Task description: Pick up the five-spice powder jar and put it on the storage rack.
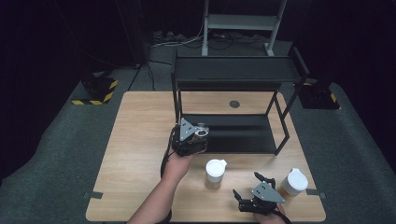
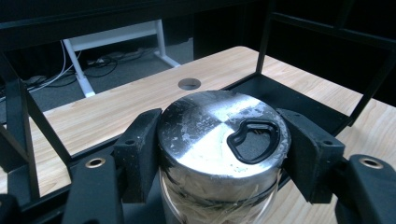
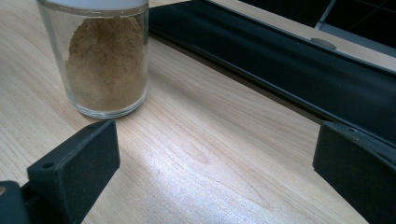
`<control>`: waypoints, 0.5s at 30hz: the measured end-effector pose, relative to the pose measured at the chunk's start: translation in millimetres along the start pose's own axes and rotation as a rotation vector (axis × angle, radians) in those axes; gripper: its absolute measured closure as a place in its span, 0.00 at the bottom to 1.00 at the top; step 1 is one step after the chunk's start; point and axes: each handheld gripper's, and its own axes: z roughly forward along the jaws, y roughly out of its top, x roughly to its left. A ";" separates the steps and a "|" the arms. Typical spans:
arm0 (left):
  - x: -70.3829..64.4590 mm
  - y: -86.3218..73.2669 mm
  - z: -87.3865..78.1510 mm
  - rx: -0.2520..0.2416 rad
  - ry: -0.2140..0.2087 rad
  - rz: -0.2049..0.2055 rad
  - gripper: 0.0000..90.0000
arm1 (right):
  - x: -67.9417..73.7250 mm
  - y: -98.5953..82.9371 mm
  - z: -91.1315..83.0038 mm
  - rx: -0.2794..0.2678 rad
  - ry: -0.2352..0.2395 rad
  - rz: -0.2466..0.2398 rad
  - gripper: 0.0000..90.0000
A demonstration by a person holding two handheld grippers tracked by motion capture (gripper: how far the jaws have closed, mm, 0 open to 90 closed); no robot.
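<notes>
Left gripper (image 1: 198,135) has its jaws clamped on a metal-lidded jar (image 2: 223,140), held at the front edge of the black rack's lower shelf (image 1: 243,133). Right gripper (image 1: 247,186) sits wide open and empty on the table (image 1: 135,154), near a white-lidded spice jar (image 3: 105,60). Risk: smooth glass slips from the jaws, or the jar clips the shelf frame and tips.

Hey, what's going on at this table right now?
A person is working with two handheld grippers. The left gripper has its fingers closed on a glass jar with a metal lid, held at the front of the black rack. The right gripper is open and empty, near a white-lidded spice jar on the table.
</notes>
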 end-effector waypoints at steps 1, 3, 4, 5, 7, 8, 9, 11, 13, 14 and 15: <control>-0.5 0.3 2.5 0.002 0.004 -0.002 0.39 | 0.0 0.0 0.0 0.000 0.000 -0.001 0.00; -0.5 0.6 5.4 0.005 0.006 -0.004 0.39 | -0.1 -0.1 -0.1 0.000 0.001 -0.001 0.00; -0.3 0.8 7.0 0.006 0.006 -0.005 0.39 | -0.1 -0.1 -0.1 0.000 0.001 -0.001 0.00; -0.2 1.3 8.2 0.009 0.008 -0.001 0.39 | 0.0 0.0 -0.1 0.000 0.001 -0.001 0.00; -0.1 1.5 11.1 0.011 0.008 -0.007 0.39 | 0.0 0.1 0.0 0.000 0.001 -0.002 0.00; -0.1 1.8 12.5 0.013 0.010 -0.005 0.39 | 0.0 0.1 -0.1 0.001 0.001 -0.001 0.00; 0.1 2.0 14.3 0.016 0.012 -0.006 0.39 | -0.1 0.0 0.0 0.000 0.001 -0.002 0.00; 0.5 2.5 17.4 0.021 0.015 -0.003 0.39 | -0.3 -0.1 -0.1 0.000 0.001 -0.001 0.00; 0.9 2.2 20.4 0.024 0.017 -0.008 0.39 | -0.5 -0.2 -0.1 -0.001 0.003 -0.001 0.00; 0.9 2.2 20.4 0.024 0.017 -0.008 0.39 | -0.6 -0.3 -0.1 -0.002 0.003 0.000 0.00; 1.7 2.0 23.0 0.027 0.019 -0.012 0.39 | -0.6 -0.4 -0.2 -0.002 0.003 0.001 0.00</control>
